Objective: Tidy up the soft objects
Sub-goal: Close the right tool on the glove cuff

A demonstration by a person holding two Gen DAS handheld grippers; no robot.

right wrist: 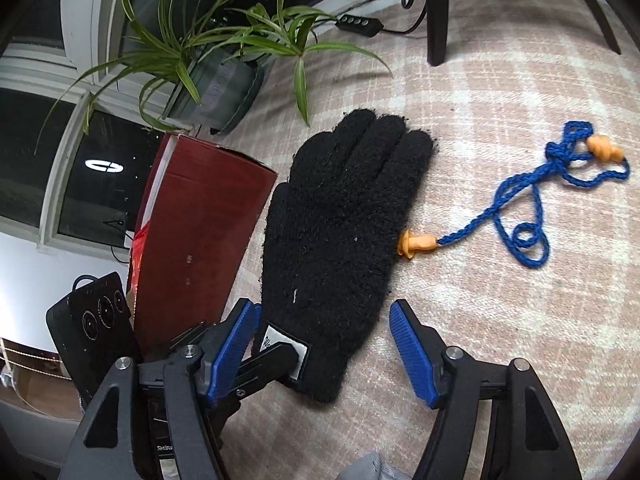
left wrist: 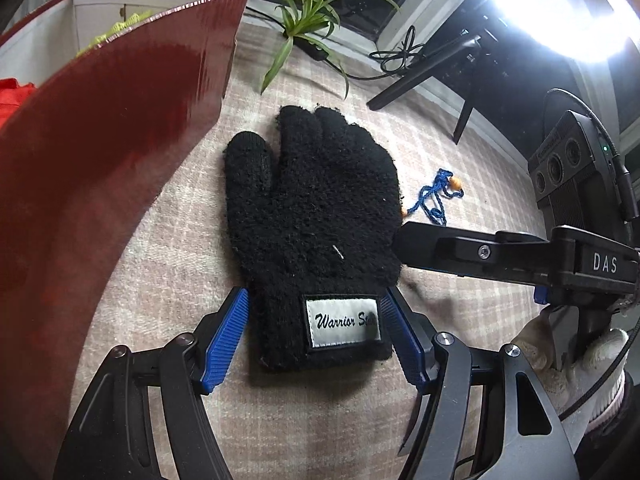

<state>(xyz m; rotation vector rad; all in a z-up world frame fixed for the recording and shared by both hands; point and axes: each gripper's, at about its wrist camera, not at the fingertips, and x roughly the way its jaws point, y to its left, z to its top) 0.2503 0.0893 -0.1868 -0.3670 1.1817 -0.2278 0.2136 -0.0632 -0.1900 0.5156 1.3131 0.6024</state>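
Observation:
A black fuzzy glove (left wrist: 308,216) with a white "Warrior" label lies flat on the checked cloth; it also shows in the right wrist view (right wrist: 340,232). My left gripper (left wrist: 314,332) is open, its blue pads either side of the glove's cuff, not closed on it. My right gripper (right wrist: 324,344) is open over the glove's cuff end; its black finger (left wrist: 460,248) reaches in from the right beside the glove's edge. Orange earplugs on a blue cord (right wrist: 532,216) lie right of the glove, one plug touching it.
A dark red box (left wrist: 100,152) stands open at the left, red and yellow items inside; it also shows in the right wrist view (right wrist: 192,248). A potted spider plant (right wrist: 216,60), black chair legs (right wrist: 436,12), cables (left wrist: 400,52) and a bright window lie beyond.

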